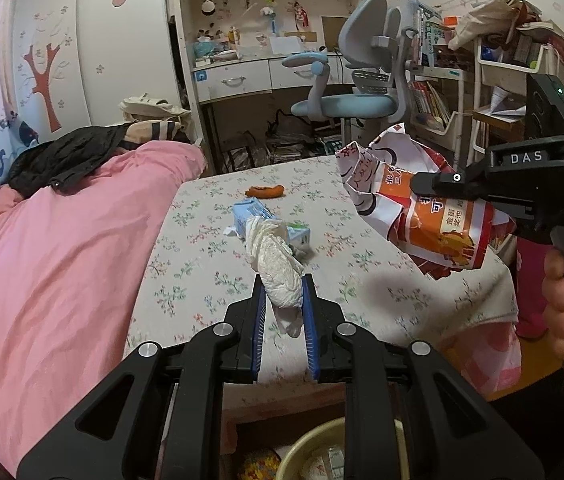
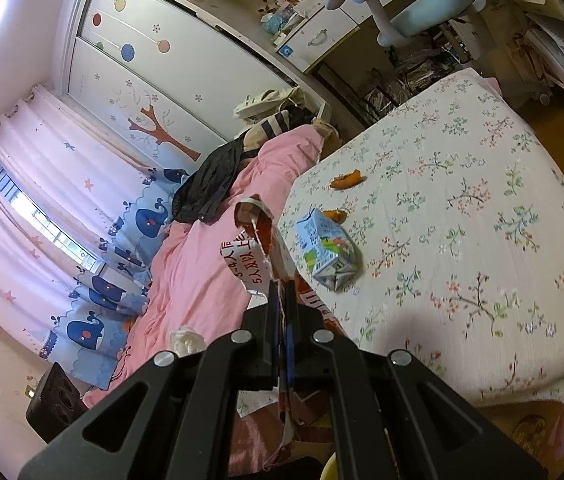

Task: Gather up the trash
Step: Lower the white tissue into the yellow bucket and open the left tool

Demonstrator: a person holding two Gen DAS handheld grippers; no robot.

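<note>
We've got the left tongs (image 1: 283,294) pinching a crumpled tissue (image 1: 280,276), right tongs (image 2: 281,300) clamped on the snack wrapper (image 2: 256,252), both above the bed (image 2: 462,208).

Bedspread (image 1: 362,280): cream with small floral sprigs; quilt (image 1: 62,260) at left: plain pink; tissue (image 1: 278,276): white; carton (image 1: 254,214): pale blue with green; snack wrapper (image 1: 434,216): orange, red and white; peel (image 1: 265,191), far: orange; chair (image 1: 346,104): light blue
</note>
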